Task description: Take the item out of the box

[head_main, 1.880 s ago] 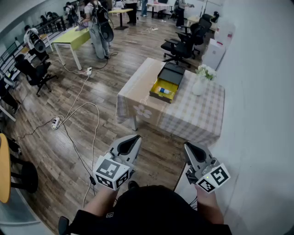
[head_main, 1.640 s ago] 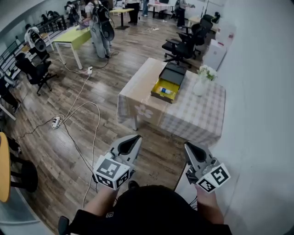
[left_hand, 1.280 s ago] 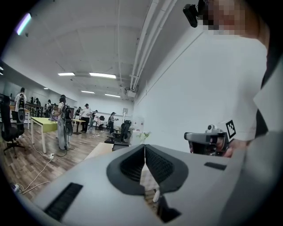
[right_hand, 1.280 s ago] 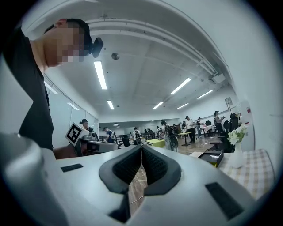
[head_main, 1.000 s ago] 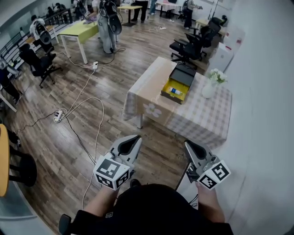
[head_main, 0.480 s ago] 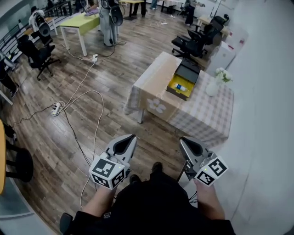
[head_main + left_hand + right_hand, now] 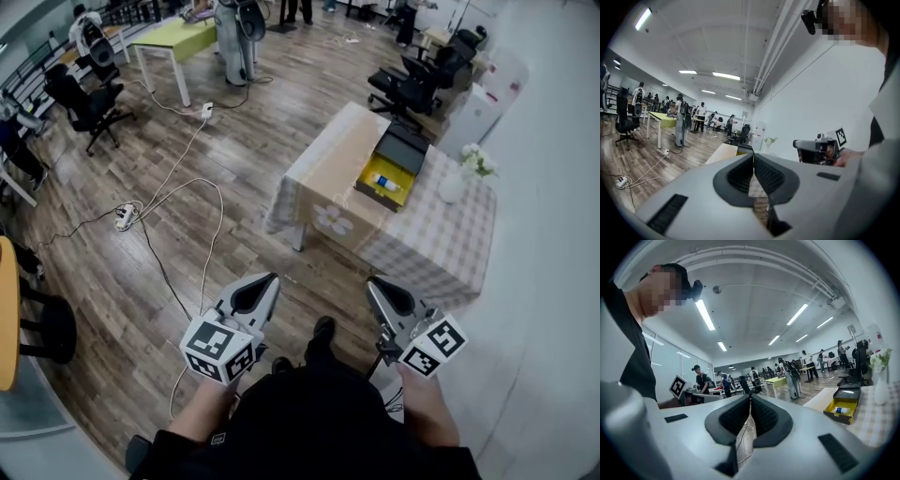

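An open box (image 7: pixel 388 179) with a yellow inside and a black lid stands on a table with a checked cloth (image 7: pixel 422 246), well ahead of me. A small white and blue item (image 7: pixel 384 182) lies in it. In the right gripper view the box (image 7: pixel 842 409) and the item (image 7: pixel 842 410) show at the right. My left gripper (image 7: pixel 266 279) and right gripper (image 7: pixel 374 282) are held low in front of me, far short of the table. Both are shut and hold nothing. Their jaws meet in the left gripper view (image 7: pixel 753 158) and the right gripper view (image 7: pixel 750 399).
A white vase of flowers (image 7: pixel 465 176) stands on the table to the right of the box. Black office chairs (image 7: pixel 419 80) crowd behind it. Cables and a power strip (image 7: pixel 125 217) lie on the wood floor at left. A green table (image 7: pixel 183 39) and people are far off. A white wall runs along the right.
The view has moved forward over the floor, so the table and box sit nearer and further right. Both grippers stay shut and in the same place before me.
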